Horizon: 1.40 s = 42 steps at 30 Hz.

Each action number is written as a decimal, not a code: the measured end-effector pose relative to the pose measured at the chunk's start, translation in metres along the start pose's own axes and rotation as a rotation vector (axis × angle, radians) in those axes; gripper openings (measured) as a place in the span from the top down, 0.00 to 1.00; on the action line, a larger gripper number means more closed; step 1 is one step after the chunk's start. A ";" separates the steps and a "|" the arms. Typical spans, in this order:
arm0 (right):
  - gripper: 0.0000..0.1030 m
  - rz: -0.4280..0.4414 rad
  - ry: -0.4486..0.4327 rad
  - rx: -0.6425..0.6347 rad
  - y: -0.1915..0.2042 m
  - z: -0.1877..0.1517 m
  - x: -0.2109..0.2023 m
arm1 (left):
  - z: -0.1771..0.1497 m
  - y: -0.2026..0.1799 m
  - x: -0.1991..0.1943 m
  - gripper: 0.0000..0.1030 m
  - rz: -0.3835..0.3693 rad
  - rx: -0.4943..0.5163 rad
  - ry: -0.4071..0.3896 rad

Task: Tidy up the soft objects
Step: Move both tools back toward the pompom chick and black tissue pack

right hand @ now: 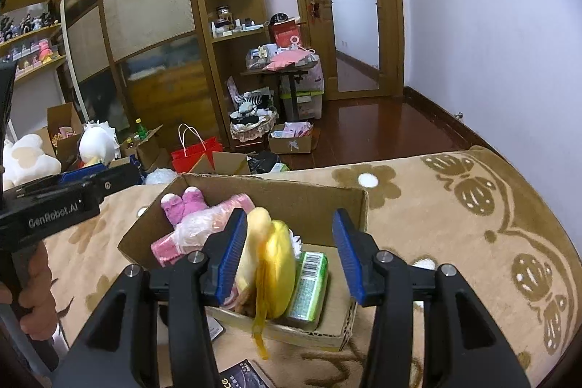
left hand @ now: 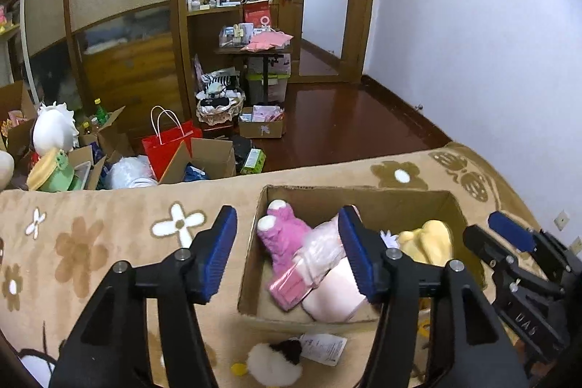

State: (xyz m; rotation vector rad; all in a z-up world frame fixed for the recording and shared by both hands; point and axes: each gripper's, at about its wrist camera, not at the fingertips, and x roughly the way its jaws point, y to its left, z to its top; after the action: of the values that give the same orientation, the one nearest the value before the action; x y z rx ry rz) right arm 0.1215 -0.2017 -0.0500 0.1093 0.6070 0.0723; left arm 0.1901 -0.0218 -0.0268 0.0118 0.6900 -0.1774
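Both my tongs tilt down over the cardboard box (left hand: 251, 242) on the flowered tan blanket (left hand: 109, 242). My left gripper (left hand: 287, 253) is spread, empty. My right gripper (right hand: 291, 253) is spread; the yellow plush (right hand: 272, 264) stands upright in the box, touching its left pad. The pink plush (left hand: 280, 239) lies lengthwise inside, feet toward the box's far wall.

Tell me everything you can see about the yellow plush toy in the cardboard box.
The yellow plush toy is soft and fuzzy, pale yellow, with a darker yellow strip hanging over the front wall of the cardboard box. It stands on edge in the box's right part, leaning against a green packet on its right, with a pink plush toy further left. It sits between the right gripper's blue pads; the left pad is at its side, the right pad stands clear. Its face is not visible.
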 end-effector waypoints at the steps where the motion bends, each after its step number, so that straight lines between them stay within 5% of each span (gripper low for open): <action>1: 0.48 0.001 0.000 0.005 -0.001 0.000 -0.001 | 0.000 0.000 0.000 0.39 0.002 0.002 0.006; 17: 0.00 -0.040 -0.029 0.003 0.006 0.000 -0.039 | -0.008 0.001 -0.029 0.30 0.018 0.060 0.045; 42: 0.00 -0.055 0.065 -0.037 0.037 -0.038 -0.086 | -0.042 0.007 -0.071 0.06 0.062 0.122 0.166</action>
State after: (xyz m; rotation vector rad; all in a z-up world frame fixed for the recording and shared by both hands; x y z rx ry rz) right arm 0.0275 -0.1701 -0.0278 0.0547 0.6733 0.0342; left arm 0.1109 -0.0005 -0.0143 0.1658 0.8428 -0.1601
